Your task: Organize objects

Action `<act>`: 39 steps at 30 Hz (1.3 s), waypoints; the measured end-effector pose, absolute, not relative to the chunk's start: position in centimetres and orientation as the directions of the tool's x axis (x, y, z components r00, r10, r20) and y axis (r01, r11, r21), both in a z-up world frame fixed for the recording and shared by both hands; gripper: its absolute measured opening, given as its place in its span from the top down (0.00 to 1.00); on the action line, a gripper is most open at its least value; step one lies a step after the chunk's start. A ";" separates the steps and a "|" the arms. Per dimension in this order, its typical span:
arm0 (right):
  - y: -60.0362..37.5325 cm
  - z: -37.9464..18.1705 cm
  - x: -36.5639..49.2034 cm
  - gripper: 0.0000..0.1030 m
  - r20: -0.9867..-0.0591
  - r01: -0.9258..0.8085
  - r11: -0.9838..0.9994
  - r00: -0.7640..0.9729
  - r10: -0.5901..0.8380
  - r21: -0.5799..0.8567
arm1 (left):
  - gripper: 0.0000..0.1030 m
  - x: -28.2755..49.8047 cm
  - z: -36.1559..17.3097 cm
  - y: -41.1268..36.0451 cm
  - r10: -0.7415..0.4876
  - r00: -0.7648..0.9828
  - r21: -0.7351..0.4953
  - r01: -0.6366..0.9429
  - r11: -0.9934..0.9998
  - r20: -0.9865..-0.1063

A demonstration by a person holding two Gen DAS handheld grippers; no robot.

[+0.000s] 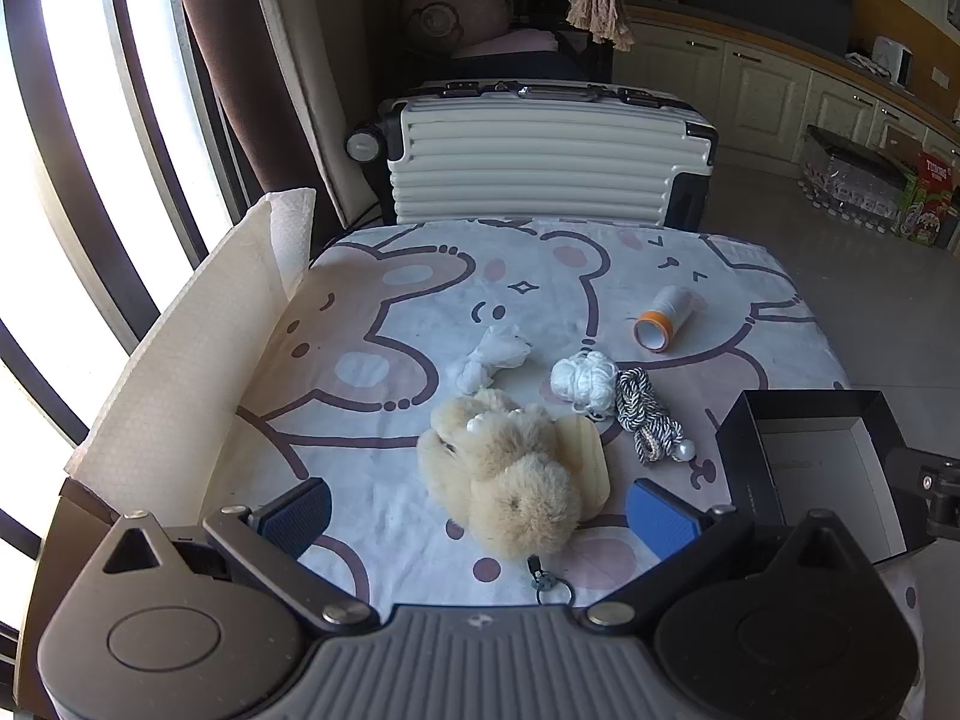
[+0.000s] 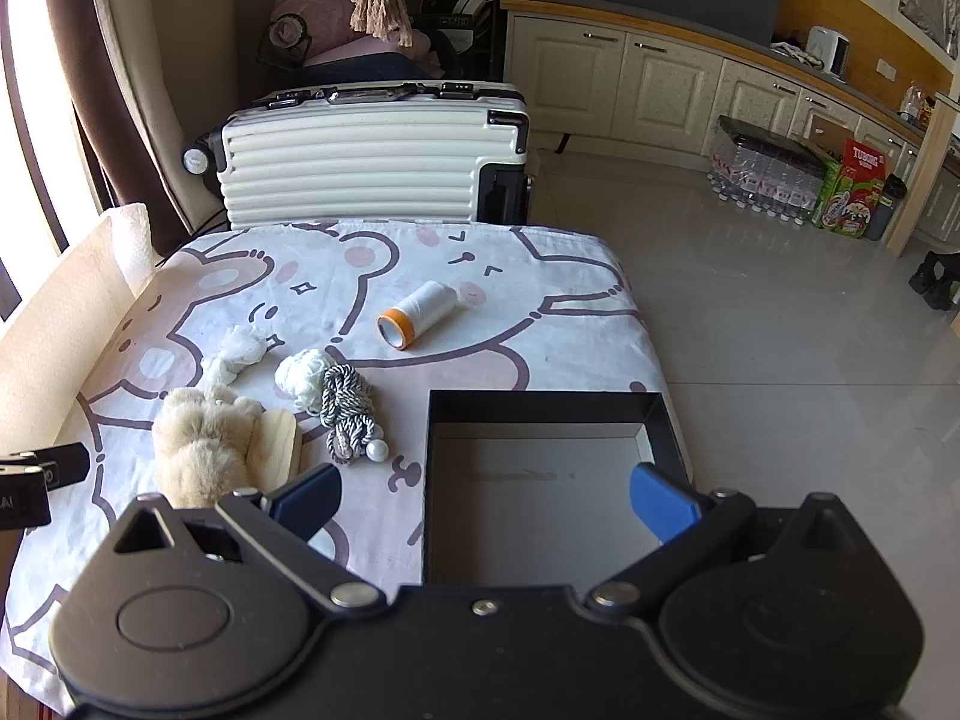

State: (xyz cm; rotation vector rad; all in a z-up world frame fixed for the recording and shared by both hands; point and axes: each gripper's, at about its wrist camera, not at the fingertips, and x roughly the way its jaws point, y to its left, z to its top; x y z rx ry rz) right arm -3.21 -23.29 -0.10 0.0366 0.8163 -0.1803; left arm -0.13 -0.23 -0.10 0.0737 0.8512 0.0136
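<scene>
Two wrist views of a desk covered by a cartoon-bear cloth. The left tongs stand fully open with nothing between the blue pads; the right tongs are likewise spread wide and empty, hanging over the black box.

In the left wrist view, the fluffy beige plush keychain lies just ahead of the tongs, at 12 o'clock from them, resting partly on a small wooden block; its metal ring trails toward the camera. At 12 o'clock from the plush sits a crumpled white cloth knot, and at 1 o'clock a white yarn ball, touching the black-and-white twisted cord (a white bead hangs at its near end). The orange-rimmed white thread spool lies on its side farther off, at 1 o'clock, well apart from the cluster.

The open black box occupies the desk's right near corner, at 3 o'clock from the plush, with nothing in it. A white foam panel stands along the desk's left edge, at 9 o'clock. Beyond the far edge, at 12 o'clock, stands a ribbed cream suitcase.
</scene>
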 end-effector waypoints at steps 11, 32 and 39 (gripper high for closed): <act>-23.1 -0.3 -3.5 0.00 -0.728 0.178 0.983 0.668 -0.155 -0.046 | 0.00 -0.1 -0.1 -0.3 0.040 0.658 0.067 0.016 0.998 -0.752; -23.1 -0.3 -3.4 0.00 -0.729 0.178 0.983 0.667 -0.155 -0.046 | 0.00 -0.1 -0.2 -0.6 0.036 0.658 0.065 0.020 0.998 -0.752; -23.0 -0.4 -3.4 0.00 -0.729 0.178 0.983 0.667 -0.156 -0.047 | 0.00 -0.1 -0.2 -0.6 0.034 0.658 0.064 0.021 0.998 -0.753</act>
